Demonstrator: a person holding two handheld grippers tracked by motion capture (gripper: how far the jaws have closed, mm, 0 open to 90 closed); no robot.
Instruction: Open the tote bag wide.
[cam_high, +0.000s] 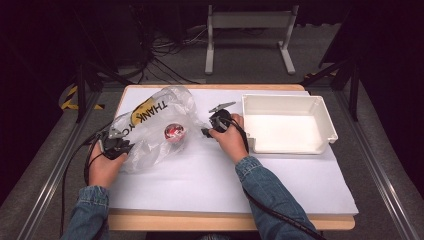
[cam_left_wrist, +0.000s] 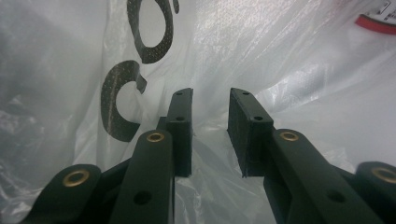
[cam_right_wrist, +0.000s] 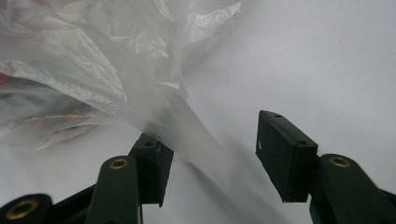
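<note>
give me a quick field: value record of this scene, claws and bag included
surface: table with a white cover
bag: clear plastic bag printed THANK YOU, lying crumpled at the left
inside bag: red and white round item
tray: empty white bin at the right
left claw: jaws apart, bag film between them, not visibly pinched
right claw: open, a strip of the bag's film running between its jaws
hands: one on each claw, sleeves in denim
</note>
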